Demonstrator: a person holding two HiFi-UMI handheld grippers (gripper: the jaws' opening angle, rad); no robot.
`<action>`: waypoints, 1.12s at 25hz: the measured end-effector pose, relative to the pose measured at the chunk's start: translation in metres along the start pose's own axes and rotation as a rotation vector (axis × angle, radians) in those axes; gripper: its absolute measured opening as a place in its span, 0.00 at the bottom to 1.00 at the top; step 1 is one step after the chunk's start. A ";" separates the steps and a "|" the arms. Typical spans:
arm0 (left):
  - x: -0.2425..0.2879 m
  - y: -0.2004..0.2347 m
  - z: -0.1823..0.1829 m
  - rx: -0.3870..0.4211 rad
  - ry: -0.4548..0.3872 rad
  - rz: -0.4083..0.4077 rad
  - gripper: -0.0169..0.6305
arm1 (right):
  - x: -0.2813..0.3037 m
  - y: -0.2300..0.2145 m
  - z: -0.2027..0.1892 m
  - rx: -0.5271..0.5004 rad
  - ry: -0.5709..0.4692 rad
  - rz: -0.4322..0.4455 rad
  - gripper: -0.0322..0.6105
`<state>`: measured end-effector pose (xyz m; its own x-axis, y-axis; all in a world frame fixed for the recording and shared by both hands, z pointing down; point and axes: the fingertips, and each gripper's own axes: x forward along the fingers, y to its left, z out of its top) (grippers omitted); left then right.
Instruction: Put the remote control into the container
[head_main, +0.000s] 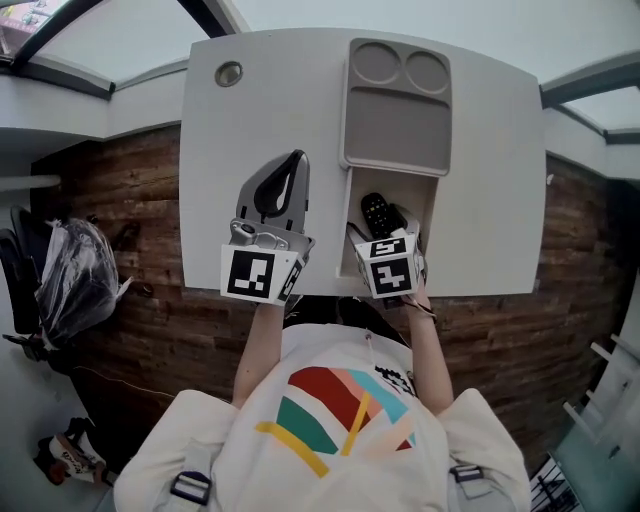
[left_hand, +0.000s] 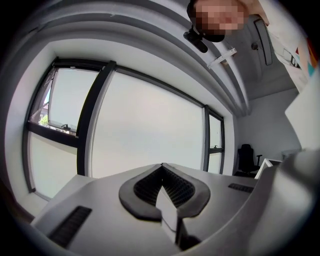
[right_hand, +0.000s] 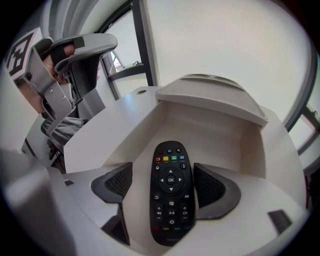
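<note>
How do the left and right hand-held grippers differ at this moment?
The left hand-held gripper has its jaws shut and empty; the right hand-held gripper has its jaws open with the remote control between them. The left points level above the table; the right tilts down into the container. Both look alike in build.

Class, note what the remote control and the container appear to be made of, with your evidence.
Remote control: probably black plastic, smooth with a slight sheen; the raised buttons may be rubber. Container: seemingly rigid off-white plastic, matte, with thin moulded walls.
</note>
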<state>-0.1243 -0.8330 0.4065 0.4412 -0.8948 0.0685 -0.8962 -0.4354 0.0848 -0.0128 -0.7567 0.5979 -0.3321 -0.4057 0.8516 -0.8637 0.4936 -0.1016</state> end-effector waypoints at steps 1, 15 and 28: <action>-0.002 0.000 0.008 0.014 -0.015 0.006 0.04 | 0.000 -0.001 0.000 0.006 -0.009 0.006 0.62; -0.039 -0.029 0.127 0.150 -0.252 0.027 0.04 | -0.118 -0.004 0.079 -0.136 -0.312 -0.096 0.62; -0.065 -0.107 0.193 0.186 -0.373 -0.069 0.04 | -0.324 -0.024 0.141 -0.005 -0.977 -0.287 0.05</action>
<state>-0.0656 -0.7470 0.2011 0.4840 -0.8226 -0.2984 -0.8734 -0.4752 -0.1067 0.0626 -0.7455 0.2516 -0.2789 -0.9590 0.0506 -0.9586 0.2812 0.0448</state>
